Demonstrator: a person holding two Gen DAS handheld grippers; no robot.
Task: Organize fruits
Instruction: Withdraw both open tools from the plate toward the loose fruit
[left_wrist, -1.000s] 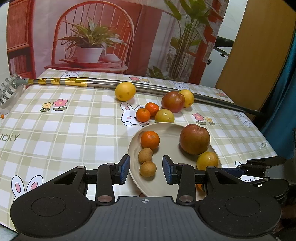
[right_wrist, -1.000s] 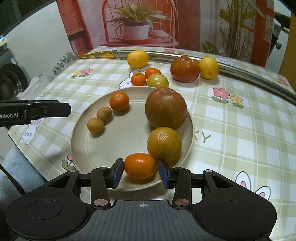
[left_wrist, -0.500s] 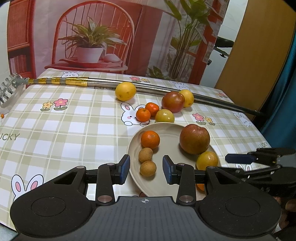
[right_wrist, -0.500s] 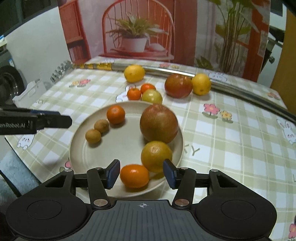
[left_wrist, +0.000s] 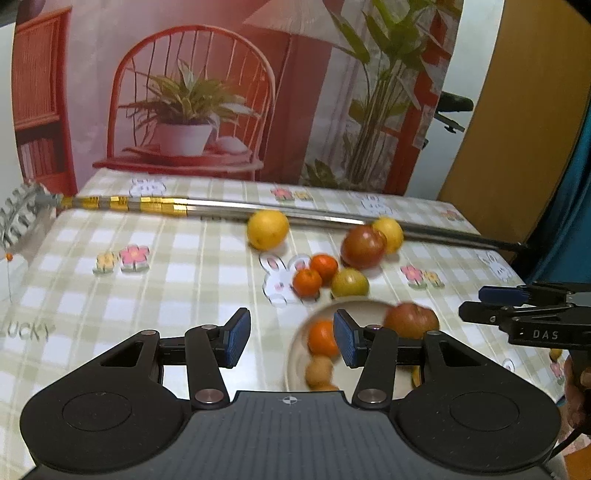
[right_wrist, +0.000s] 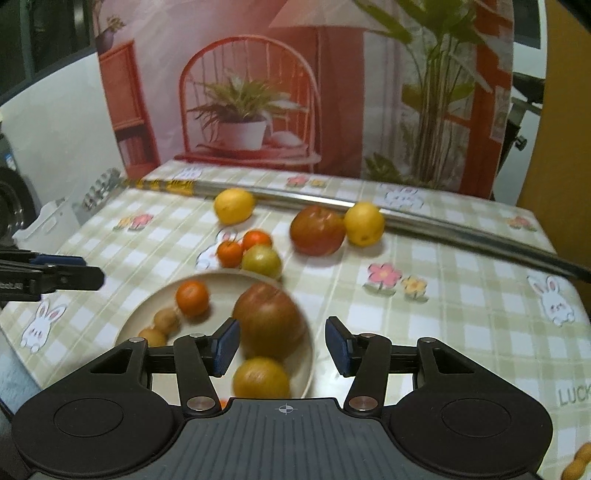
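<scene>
A: What differs from a second ago?

B: Both claws have risen off the round beige plate (right_wrist: 140, 314). The right claw (right_wrist: 281, 345) was closed around a small glossy tangerine at the plate's near rim; now its blue pads stand spread and pinch nothing, and only an orange sliver of that fruit shows at six o'clock. The left claw (left_wrist: 291, 338) is opening, with nothing between its pads.

A: Where is the fruit?

B: On the plate: a large dull red-brown apple (right_wrist: 269, 321) at the centre, a yellow-orange citrus (right_wrist: 260, 376) at five o'clock of it, a bright tangerine (right_wrist: 192, 297) at ten o'clock, and two small tan, matte round fruits (right_wrist: 159, 328) at eight o'clock. Beyond the rim, on the green-checked plastic cloth of the table (right_wrist: 461, 295), sit two little tangerines (right_wrist: 240, 247) touching a yellow-green fruit (right_wrist: 262, 260).

A: And farther back?

B: A red apple (right_wrist: 317, 230) touches a smooth yellow lemon (right_wrist: 364, 223); another lemon (right_wrist: 234, 205) lies beside a long shiny metal pole (right_wrist: 443, 229). The near fruit is motion-blurred.
</scene>
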